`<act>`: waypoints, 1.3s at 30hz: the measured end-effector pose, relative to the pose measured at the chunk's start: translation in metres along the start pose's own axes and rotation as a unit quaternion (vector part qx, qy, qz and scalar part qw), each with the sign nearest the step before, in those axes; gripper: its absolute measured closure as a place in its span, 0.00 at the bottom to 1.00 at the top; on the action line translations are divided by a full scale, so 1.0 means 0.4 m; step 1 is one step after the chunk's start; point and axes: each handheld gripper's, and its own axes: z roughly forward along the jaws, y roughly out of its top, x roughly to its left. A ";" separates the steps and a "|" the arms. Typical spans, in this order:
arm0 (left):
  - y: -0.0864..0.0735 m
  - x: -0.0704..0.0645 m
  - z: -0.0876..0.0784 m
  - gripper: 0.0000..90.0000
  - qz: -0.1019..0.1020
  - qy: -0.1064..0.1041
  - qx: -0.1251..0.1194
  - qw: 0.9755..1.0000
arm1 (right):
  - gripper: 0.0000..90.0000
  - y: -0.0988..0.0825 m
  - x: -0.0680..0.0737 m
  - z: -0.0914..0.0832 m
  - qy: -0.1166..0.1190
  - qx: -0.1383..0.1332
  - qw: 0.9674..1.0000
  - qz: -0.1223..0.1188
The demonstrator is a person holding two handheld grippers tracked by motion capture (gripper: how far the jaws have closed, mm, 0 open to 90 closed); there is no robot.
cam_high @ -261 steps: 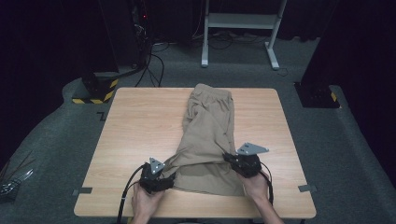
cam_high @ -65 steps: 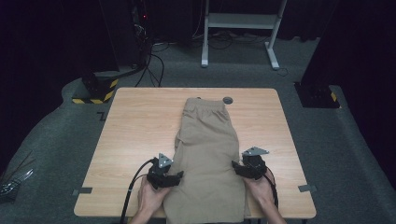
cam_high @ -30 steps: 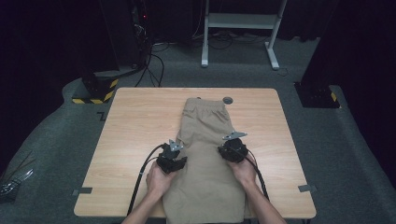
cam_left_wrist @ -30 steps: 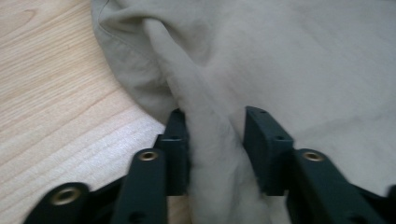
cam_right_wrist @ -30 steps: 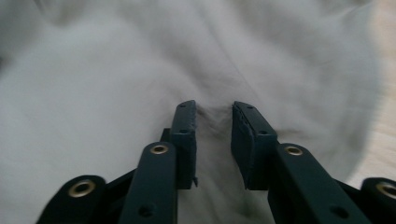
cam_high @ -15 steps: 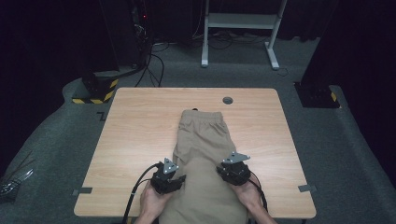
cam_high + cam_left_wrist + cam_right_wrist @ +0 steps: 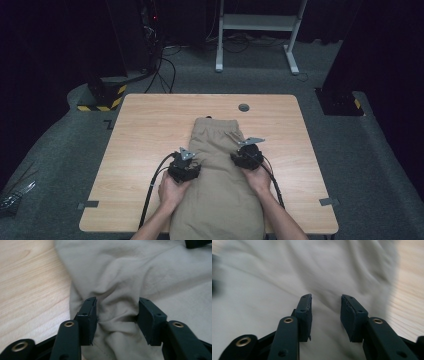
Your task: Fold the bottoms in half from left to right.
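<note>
Here, nearest the camera, two forearms come in over the near edge of the wooden table (image 7: 145, 130), each hand gripping a black tool. Between them lies a folded pair of beige trousers (image 7: 220, 200), its near end hanging past the table edge and its waistband reaching toward the middle of the board.

The left gripper (image 7: 184, 167) sits on the left edge of the cloth. In the left gripper view its jaws stand apart, having opened and then eased in slightly, with a ridge of bunched fabric (image 7: 117, 315) rising between them; the pads rest beside the fold and do not visibly squeeze it. The right gripper (image 7: 248, 155) sits on the right edge; in its own blurred view the jaws have just been opening, parted over smooth cloth (image 7: 325, 312) with nothing clamped.

Farther on, the pale tabletop shows a small round grommet (image 7: 243, 107) near its far edge. Around the table lies dark grey carpet (image 7: 370, 165). Beyond stand a yellow-and-black striped base (image 7: 102, 97) with cables, and a white desk frame (image 7: 255, 30).
</note>
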 end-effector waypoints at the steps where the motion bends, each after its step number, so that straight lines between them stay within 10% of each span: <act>1: -0.003 0.001 -0.002 0.59 0.001 -0.002 0.000 1.000 | 0.68 -0.003 -0.021 -0.007 -0.016 0.000 1.000 0.014; 8: -0.009 0.005 -0.011 0.51 -0.012 -0.007 -0.003 1.000 | 0.62 -0.022 -0.098 -0.085 -0.062 -0.007 0.997 0.049; 14: -0.047 -0.029 -0.107 0.45 -0.012 -0.041 -0.053 0.998 | 0.61 -0.077 0.046 -0.172 -0.015 -0.022 1.000 -0.016; 21: -0.097 -0.076 -0.103 0.45 0.032 -0.041 -0.006 0.999 | 0.59 -0.146 0.150 -0.144 -0.016 0.018 0.998 -0.066; 39: 0.054 0.012 0.043 0.48 0.016 0.000 0.017 1.000 | 0.57 -0.008 0.023 -0.016 -0.030 0.027 0.999 -0.024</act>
